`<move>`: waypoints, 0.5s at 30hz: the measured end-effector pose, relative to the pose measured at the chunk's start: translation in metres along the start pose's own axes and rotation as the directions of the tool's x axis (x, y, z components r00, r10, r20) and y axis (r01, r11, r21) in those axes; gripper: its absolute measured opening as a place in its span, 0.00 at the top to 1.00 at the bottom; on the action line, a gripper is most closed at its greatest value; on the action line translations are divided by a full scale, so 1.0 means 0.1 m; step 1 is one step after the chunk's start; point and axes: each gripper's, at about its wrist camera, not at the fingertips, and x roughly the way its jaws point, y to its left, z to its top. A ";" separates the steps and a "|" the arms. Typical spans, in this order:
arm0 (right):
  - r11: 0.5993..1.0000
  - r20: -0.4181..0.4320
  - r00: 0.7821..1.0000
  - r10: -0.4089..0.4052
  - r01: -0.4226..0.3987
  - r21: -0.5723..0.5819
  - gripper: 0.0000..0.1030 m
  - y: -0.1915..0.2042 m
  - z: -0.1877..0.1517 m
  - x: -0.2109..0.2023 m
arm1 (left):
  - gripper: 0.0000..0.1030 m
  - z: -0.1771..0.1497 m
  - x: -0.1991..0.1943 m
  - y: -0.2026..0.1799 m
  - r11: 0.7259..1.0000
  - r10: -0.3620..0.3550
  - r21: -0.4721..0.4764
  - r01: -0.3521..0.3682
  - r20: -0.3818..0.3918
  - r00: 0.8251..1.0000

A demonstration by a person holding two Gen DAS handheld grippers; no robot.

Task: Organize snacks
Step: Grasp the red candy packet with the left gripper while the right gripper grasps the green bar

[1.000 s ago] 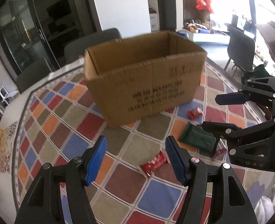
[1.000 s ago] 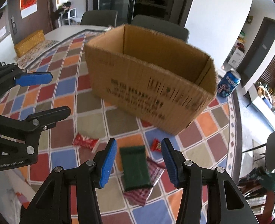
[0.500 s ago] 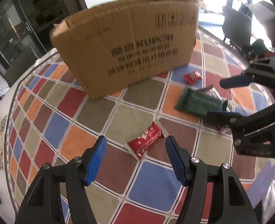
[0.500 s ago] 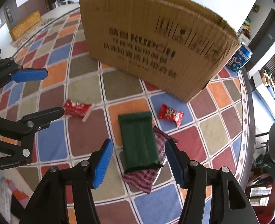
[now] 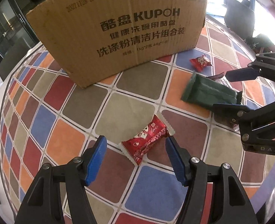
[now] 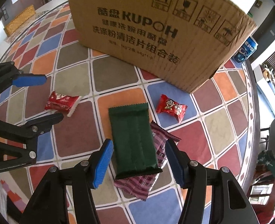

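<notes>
A red snack packet (image 5: pixel 144 138) lies on the checked tablecloth, and my left gripper (image 5: pixel 136 141) hangs open low over it, a blue pad on either side with gaps. My right gripper (image 6: pixel 139 143) is open astride the near end of a dark green packet (image 6: pixel 131 130), which rests on a maroon striped packet (image 6: pixel 161 145). A small red candy (image 6: pixel 171 108) lies near the box corner. The cardboard box (image 5: pixel 118 28) stands upright behind the snacks. The right wrist view also shows the left gripper (image 6: pixel 52 98) around the red packet (image 6: pixel 60 103).
A blue soda can (image 6: pixel 246 50) stands at the box's right corner. The round table's edge (image 6: pixel 253 85) curves past on the right, with dark chairs (image 5: pixel 238 13) beyond it. A yellow woven bag (image 6: pixel 20 21) sits off to the far left.
Both grippers have sunk toward the table and tilted downward, so the box now towers above them. The right jaws have widened. Each gripper now straddles its packet.
</notes>
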 end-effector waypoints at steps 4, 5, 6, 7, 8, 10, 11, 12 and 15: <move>1.000 -0.008 1.000 0.024 -0.024 0.015 0.43 -0.04 0.01 0.06 | 0.38 0.02 0.04 0.01 1.000 -0.016 -0.016 0.016 -0.004 1.000; 0.999 -0.009 0.999 0.031 -0.031 0.015 0.43 -0.03 0.01 0.07 | 0.38 0.03 0.05 0.02 1.000 -0.020 -0.022 0.020 -0.005 1.000; 0.999 -0.010 0.999 0.037 -0.037 0.013 0.43 -0.03 0.02 0.08 | 0.38 0.04 0.06 0.02 0.999 -0.022 -0.024 0.022 -0.005 1.000; 0.999 -0.010 0.999 0.043 -0.043 0.010 0.43 -0.01 0.03 0.09 | 0.40 0.04 0.07 0.02 0.999 -0.026 -0.029 0.025 -0.007 1.000; 0.999 -0.011 0.999 0.046 -0.045 0.008 0.43 -0.01 0.03 0.10 | 0.44 0.04 0.07 0.03 0.999 -0.032 -0.036 0.031 -0.008 0.999; 0.999 -0.016 0.999 0.047 -0.047 0.007 0.43 0.01 0.05 0.12 | 0.53 0.05 0.09 0.03 0.998 -0.044 -0.047 0.043 -0.012 0.999; 0.999 -0.018 0.999 0.049 -0.048 0.008 0.43 0.01 0.05 0.13 | 0.58 0.04 0.09 0.04 0.997 -0.053 -0.054 0.052 -0.015 0.998; 0.999 -0.019 0.999 0.050 -0.050 0.012 0.43 0.01 0.06 0.14 | 0.64 0.04 0.10 0.05 0.996 -0.067 -0.062 0.066 -0.016 0.998; 0.999 -0.012 0.999 0.046 -0.045 0.024 0.43 0.03 0.07 0.15 | 0.76 0.04 0.11 0.06 0.993 -0.092 -0.073 0.090 -0.018 0.996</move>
